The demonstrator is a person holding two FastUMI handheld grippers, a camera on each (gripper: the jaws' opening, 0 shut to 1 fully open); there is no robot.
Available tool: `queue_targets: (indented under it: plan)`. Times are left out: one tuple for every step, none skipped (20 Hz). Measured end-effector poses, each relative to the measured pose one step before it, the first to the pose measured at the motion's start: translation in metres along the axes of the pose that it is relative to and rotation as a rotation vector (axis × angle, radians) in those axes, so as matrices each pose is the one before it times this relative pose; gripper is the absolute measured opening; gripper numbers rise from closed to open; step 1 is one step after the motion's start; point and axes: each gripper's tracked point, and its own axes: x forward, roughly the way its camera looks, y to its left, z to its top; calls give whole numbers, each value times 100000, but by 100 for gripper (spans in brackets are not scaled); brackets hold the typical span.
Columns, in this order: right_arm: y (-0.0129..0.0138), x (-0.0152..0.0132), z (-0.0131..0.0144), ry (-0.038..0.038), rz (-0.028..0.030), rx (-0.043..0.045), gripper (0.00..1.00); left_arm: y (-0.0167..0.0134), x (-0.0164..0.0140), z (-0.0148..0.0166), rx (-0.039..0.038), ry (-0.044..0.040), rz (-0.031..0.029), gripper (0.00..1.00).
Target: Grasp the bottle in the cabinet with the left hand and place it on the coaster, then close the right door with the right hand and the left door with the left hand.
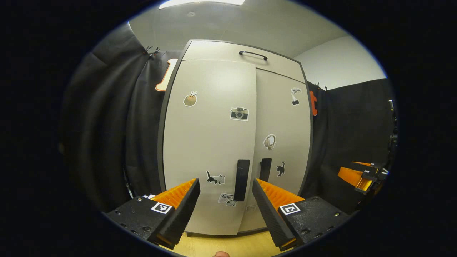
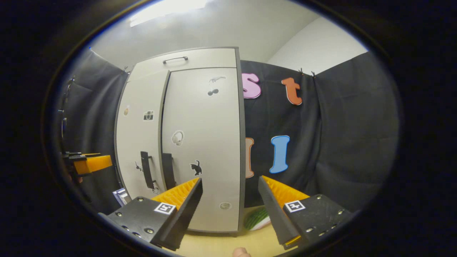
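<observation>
Booth hung with black cloth, a pale wooden tabletop (image 1: pixel 228 246) underfoot of a grey two-door cabinet (image 1: pixel 235 142). Faced the cabinet square-on with the left gripper (image 1: pixel 225 200), fingers spread wide and holding nothing, lined up near the left door handle (image 1: pixel 241 179), probably ready to press. Left door (image 1: pixel 210 142) stood slightly proud of the right door (image 1: pixel 284 135), likely not fully home. Kept the right gripper (image 2: pixel 230 203) back and off to the side, fingers likewise spread and empty. Bottle and coaster not to be made out; a green-striped object (image 2: pixel 257 217) half cut off behind the cabinet's corner.
</observation>
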Motion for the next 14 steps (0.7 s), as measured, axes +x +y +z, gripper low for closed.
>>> queue_targets:
  plan:
    - [51, -35, 116, -219, 181, 326, 92, -58, -51, 133, 338, -271, 116, 94]
    - [28, -59, 104, -201, 253, 242, 92, -135, 16, 137, 164, 135, 204, 94]
    - [-27, 59, 220, -353, 155, 47, 95, -59, -13, 49, 19, 157, 451, 94]
    - [-152, -49, 314, -474, 55, -195, 92, -144, -26, 238, 8, 132, 573, 94]
    - [-124, 14, 512, -768, 14, -45, 92, -197, 78, 345, -197, -41, 688, 94]
    - [-135, 151, 498, -746, 213, 301, 92, -347, 43, 496, -326, -339, 816, 94]
    - [-104, 35, 663, -1158, 598, 544, 92, -497, 97, 672, -249, -1020, 138, 94]
    - [-200, 25, 672, -1227, 592, 346, 95, -546, 98, 744, -161, -1254, 432, 95]
    - [-224, 49, 556, -938, 404, 24, 95, -586, 105, 680, -43, -971, 587, 95]
    - [-328, 10, 462, -698, 591, -127, 95, -414, -1, 439, 210, -131, 1254, 95]
    - [-270, -75, 387, -414, 662, -54, 95, -411, 6, 406, 144, 98, 1248, 95]
    - [-269, -12, 319, -578, 439, 267, 95, -564, -22, 595, 116, -778, 648, 91]
    - [-336, -60, 394, -633, 513, 458, 95, -738, -87, 551, -73, -747, 388, 96]
    - [-309, -24, 224, -508, 382, 446, 95, -732, -30, 603, -1, -1068, -93, 96]
